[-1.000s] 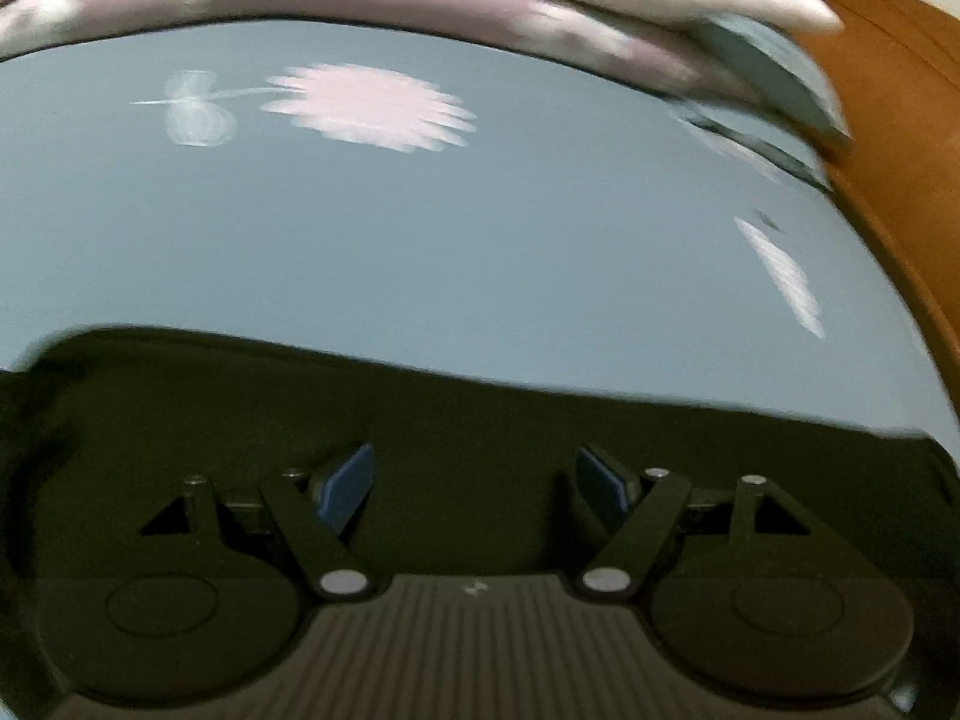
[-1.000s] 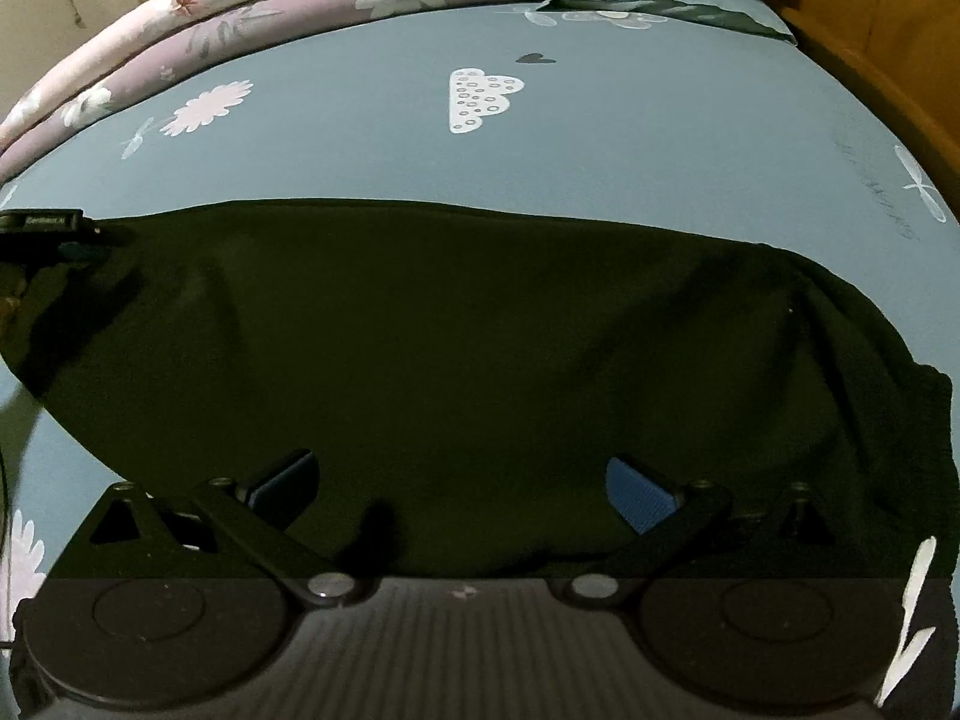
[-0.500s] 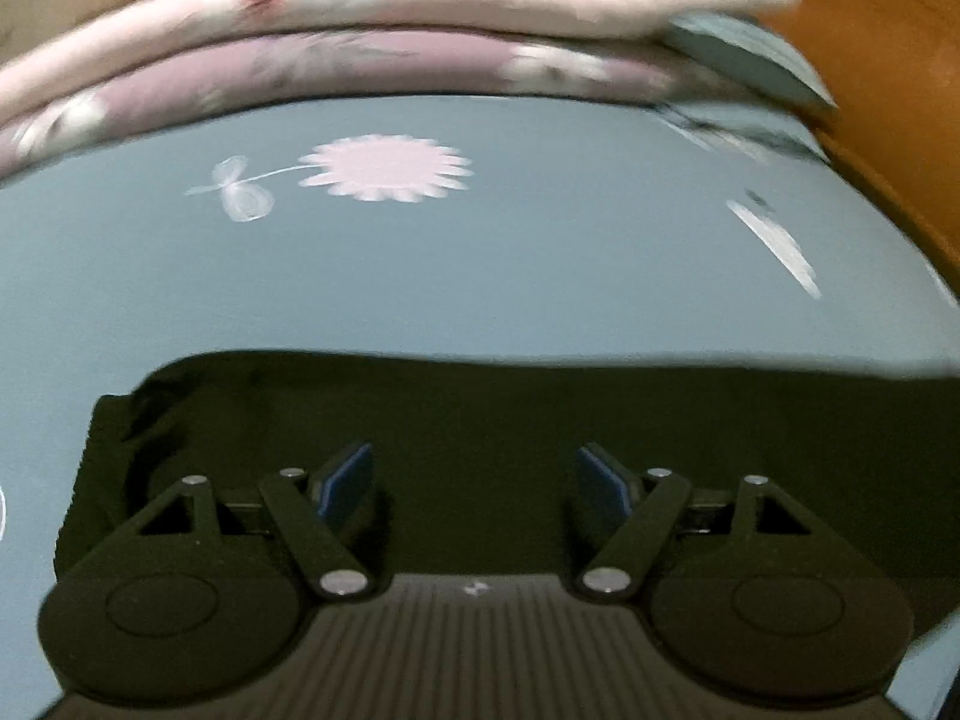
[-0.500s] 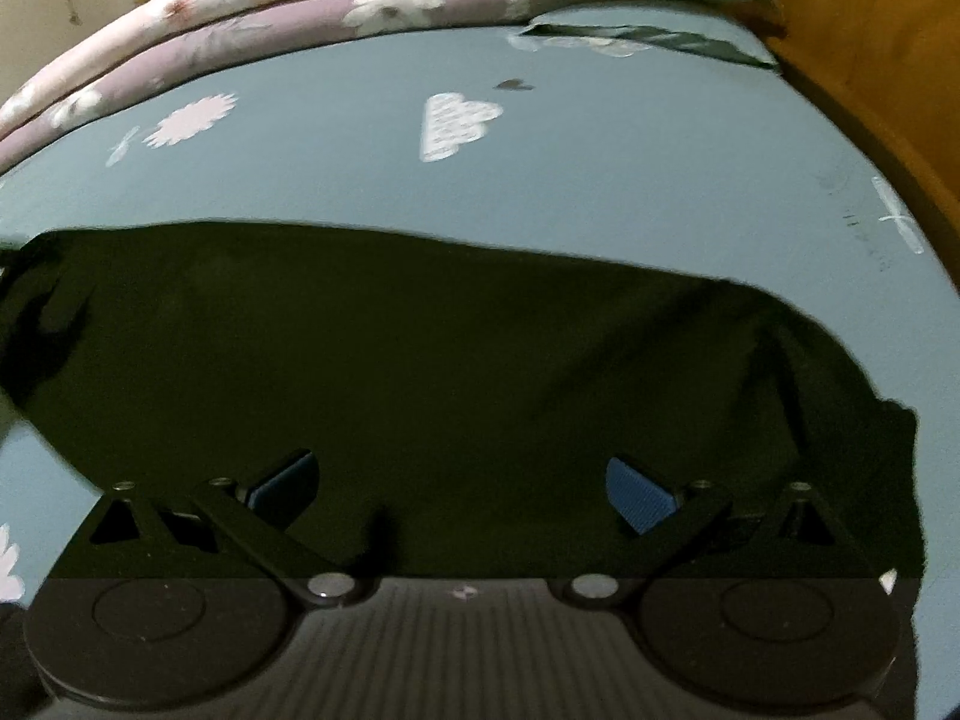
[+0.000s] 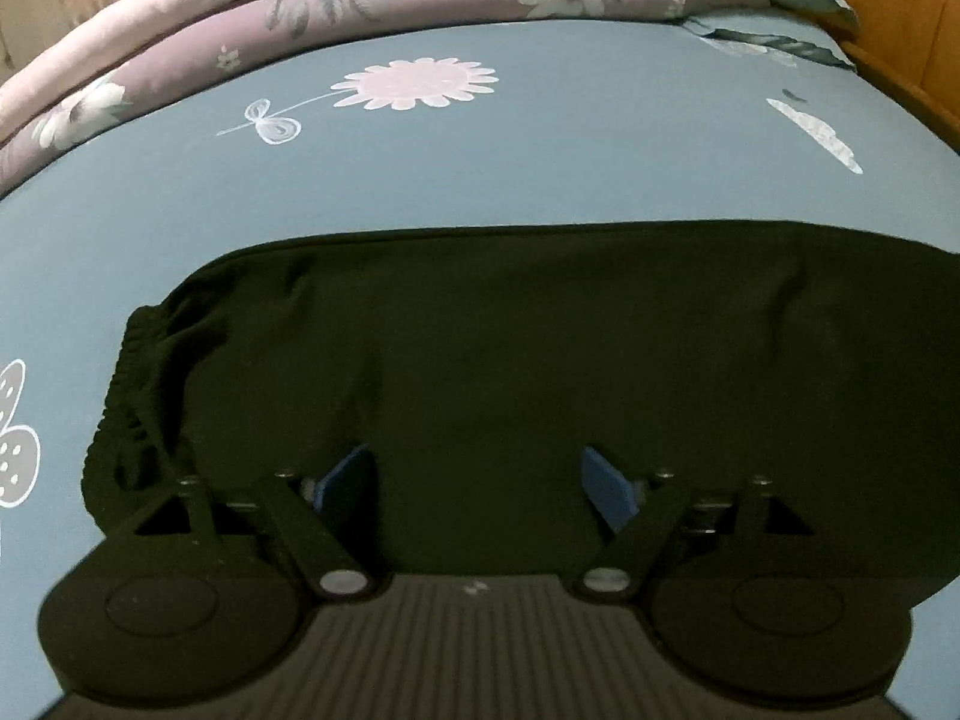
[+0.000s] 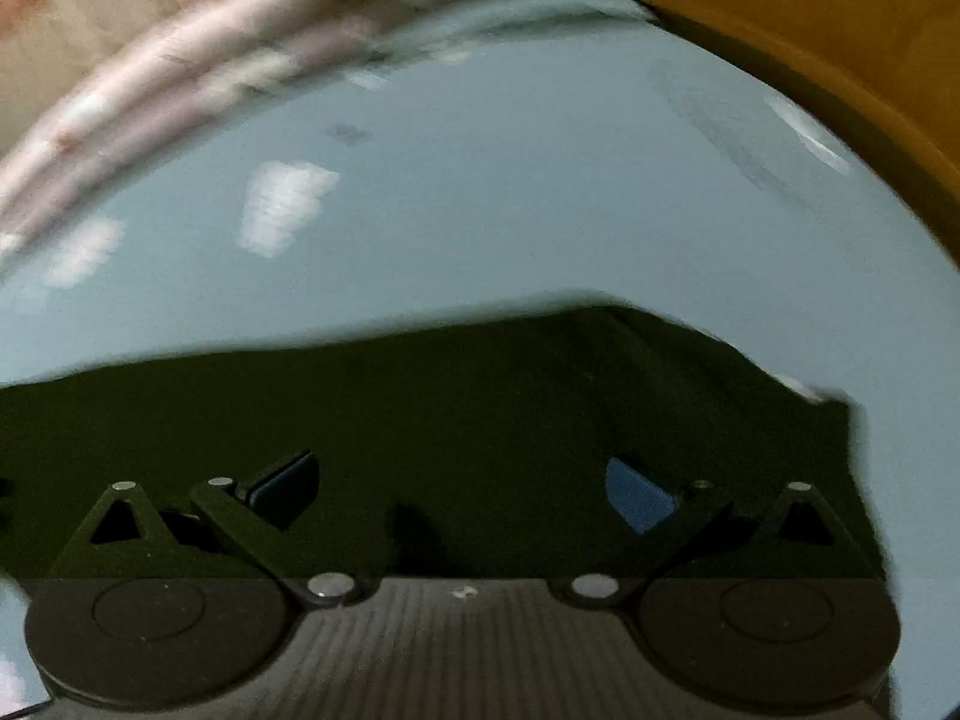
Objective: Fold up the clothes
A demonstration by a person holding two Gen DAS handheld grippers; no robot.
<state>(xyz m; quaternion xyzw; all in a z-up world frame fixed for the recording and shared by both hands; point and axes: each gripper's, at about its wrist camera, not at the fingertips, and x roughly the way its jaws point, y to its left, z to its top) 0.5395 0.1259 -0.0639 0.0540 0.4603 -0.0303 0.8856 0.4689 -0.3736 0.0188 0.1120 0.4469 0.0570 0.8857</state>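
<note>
Blue flowered bedsheet [image 5: 480,138] bears a dark garment [image 5: 540,348] spread flat, gathered waistband at left. Both claws, left gripper [image 5: 480,480] and right gripper [image 6: 462,486], hover empty with jaws apart; the right view has swung, now blurred, toward the garment's right end.

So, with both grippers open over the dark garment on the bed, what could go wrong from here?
1. The dark garment is bunched at its elastic edge. A fold started now may keep those wrinkles inside.
2. Both the left gripper and the right gripper have their jaws wide apart and hold nothing, so closing may pinch the blue bed sheet together with the cloth.
3. The right wrist view is blurred, so the aim at the garment's corner could be off.
</note>
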